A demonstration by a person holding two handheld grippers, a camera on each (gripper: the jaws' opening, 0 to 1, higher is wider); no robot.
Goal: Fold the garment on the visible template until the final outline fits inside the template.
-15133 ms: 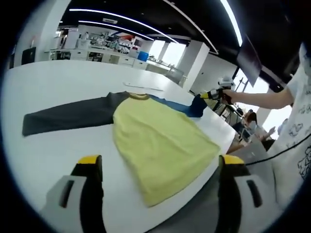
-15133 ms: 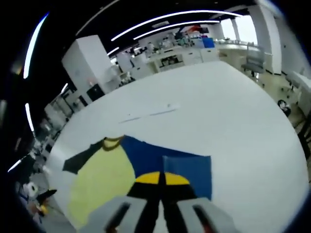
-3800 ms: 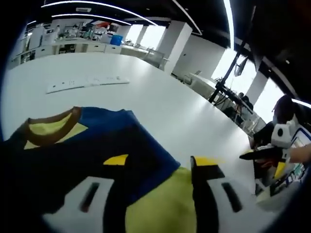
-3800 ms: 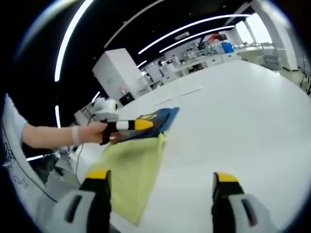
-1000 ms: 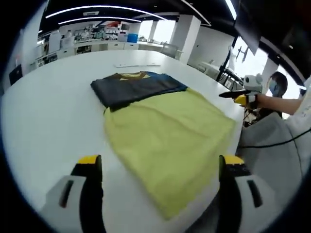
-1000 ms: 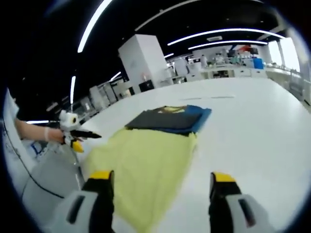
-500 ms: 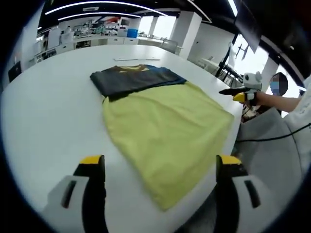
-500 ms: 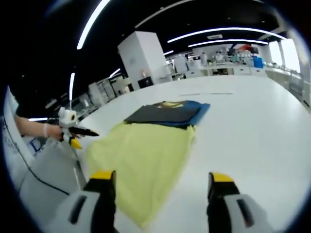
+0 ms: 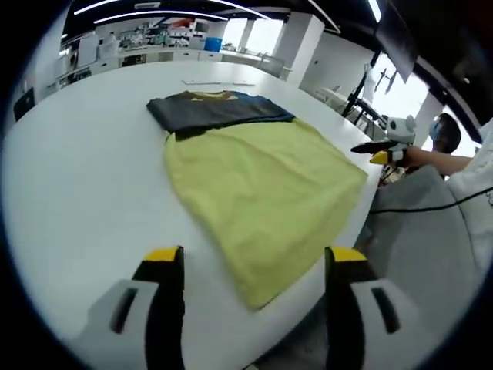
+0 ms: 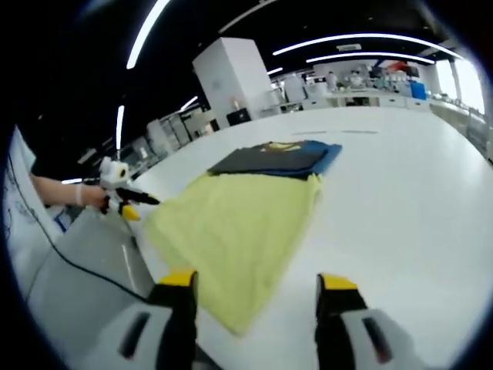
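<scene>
A yellow shirt (image 9: 262, 181) lies flat on the white table (image 9: 69, 177). Its dark grey and blue sleeves (image 9: 218, 110) are folded across the chest at the far end. My left gripper (image 9: 254, 258) is open just short of the near hem, holding nothing. Seen from the other side, the same shirt (image 10: 231, 220) with its folded sleeves (image 10: 277, 158) lies ahead of my right gripper (image 10: 258, 281), which is open and empty above the hem corner. Each view also catches the other gripper, hand-held off the table's edge: the right gripper (image 9: 379, 150) and the left gripper (image 10: 129, 202).
The shirt's hem reaches the table's near edge (image 9: 339, 254). A thin white strip (image 9: 219, 82) lies on the table beyond the collar. Benches and shelves (image 10: 362, 81) stand far behind. A person's grey-clad body (image 9: 431, 231) is close at the right.
Since 15 s ago both sleeves have been folded over the chest. In the last second both grippers came lower toward the hem and their jaws narrowed slightly; the shirt has not moved.
</scene>
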